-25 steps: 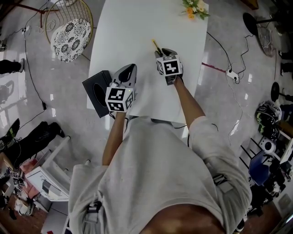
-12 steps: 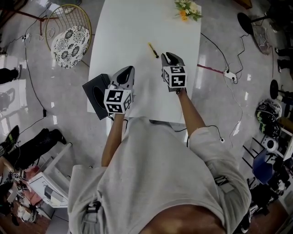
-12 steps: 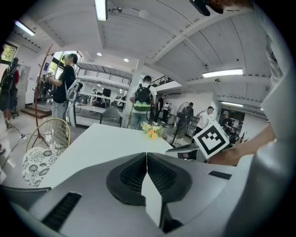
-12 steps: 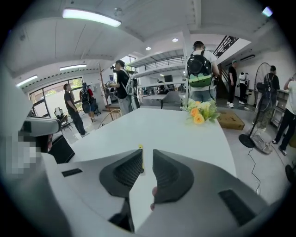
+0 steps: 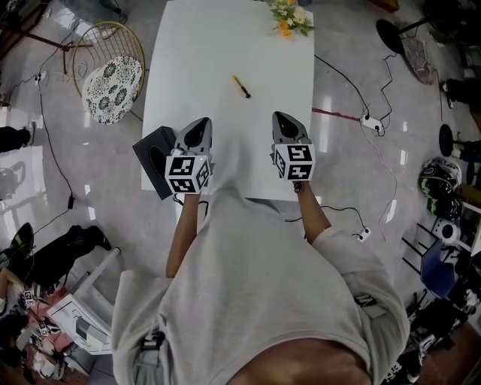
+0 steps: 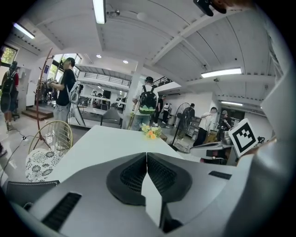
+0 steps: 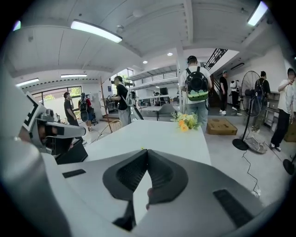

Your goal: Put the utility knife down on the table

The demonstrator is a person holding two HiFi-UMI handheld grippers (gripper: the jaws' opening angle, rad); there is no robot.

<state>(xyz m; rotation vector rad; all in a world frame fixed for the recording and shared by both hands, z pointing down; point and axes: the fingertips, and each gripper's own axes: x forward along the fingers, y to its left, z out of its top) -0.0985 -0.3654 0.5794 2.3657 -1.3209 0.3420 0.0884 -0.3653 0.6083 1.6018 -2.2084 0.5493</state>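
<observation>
The utility knife (image 5: 241, 86), slim, yellow and black, lies flat on the white table (image 5: 203, 45), towards the far middle. Neither gripper touches it. My right gripper (image 5: 280, 117) hovers over the table's near right part, well back from the knife, its jaws shut with nothing between them; in the right gripper view the tips (image 7: 147, 151) meet. My left gripper (image 5: 201, 123) hangs over the near left part, level with the right one. Its jaws (image 6: 147, 154) are closed together and empty.
A bunch of yellow and white flowers (image 5: 289, 16) stands at the table's far edge. A black box (image 5: 156, 159) sits off the table's near left corner. A round wire chair (image 5: 113, 64) stands to the left, cables and a power strip (image 5: 372, 122) on the floor to the right.
The right gripper let go of the knife, drew back towards me and upward, and its jaws closed. The knife stays lying on the table. The left gripper has hardly moved.
</observation>
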